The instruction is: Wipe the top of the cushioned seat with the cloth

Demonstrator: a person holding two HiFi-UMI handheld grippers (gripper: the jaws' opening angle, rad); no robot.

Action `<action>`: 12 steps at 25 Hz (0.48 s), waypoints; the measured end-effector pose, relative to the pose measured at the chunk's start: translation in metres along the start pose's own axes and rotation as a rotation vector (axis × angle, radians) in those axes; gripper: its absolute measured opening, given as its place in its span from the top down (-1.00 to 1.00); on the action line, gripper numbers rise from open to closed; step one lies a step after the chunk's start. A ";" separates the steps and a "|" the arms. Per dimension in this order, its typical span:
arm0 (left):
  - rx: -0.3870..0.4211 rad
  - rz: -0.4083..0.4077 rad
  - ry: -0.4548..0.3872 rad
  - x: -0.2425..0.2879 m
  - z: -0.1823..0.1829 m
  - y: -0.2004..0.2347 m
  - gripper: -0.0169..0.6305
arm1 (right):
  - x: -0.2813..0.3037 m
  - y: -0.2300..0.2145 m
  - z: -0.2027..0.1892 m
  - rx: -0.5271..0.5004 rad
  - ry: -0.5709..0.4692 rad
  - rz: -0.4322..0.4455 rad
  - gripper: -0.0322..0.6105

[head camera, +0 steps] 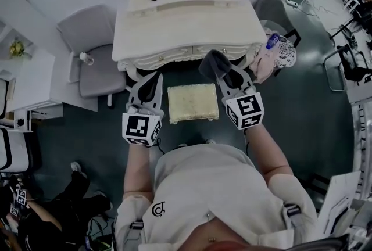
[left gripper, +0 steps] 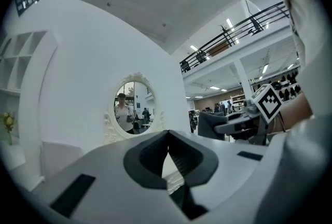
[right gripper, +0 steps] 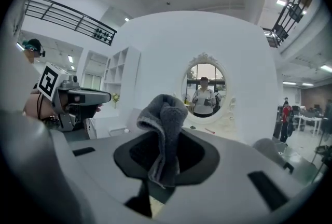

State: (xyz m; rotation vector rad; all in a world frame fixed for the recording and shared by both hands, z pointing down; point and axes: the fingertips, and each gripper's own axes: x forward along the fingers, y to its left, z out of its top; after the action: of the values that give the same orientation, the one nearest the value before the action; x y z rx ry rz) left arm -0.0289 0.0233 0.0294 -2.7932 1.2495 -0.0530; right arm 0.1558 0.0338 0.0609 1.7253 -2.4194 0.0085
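My right claw point(head camera: 225, 74) is clamped on the grey cloth point(head camera: 213, 64), which bunches up out of its jaws just past the far right corner of the cushioned seat point(head camera: 193, 102), near the front edge of the white dressing table point(head camera: 186, 23). My left claw point(head camera: 154, 78) is closed with nothing in it, beside the seat's left edge.
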 end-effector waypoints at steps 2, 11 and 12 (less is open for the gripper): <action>0.009 0.006 0.006 -0.003 -0.001 0.001 0.91 | 0.001 0.004 0.002 -0.009 -0.010 0.005 0.65; 0.039 0.002 0.034 -0.007 -0.007 0.001 0.91 | 0.004 0.008 0.001 -0.022 -0.018 -0.021 0.69; 0.039 0.005 0.036 -0.008 -0.007 0.001 0.91 | 0.004 0.008 0.001 -0.022 -0.017 -0.021 0.69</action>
State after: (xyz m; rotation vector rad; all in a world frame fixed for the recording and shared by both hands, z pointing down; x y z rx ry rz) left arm -0.0354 0.0280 0.0359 -2.7686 1.2487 -0.1257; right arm 0.1466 0.0324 0.0615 1.7477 -2.4039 -0.0350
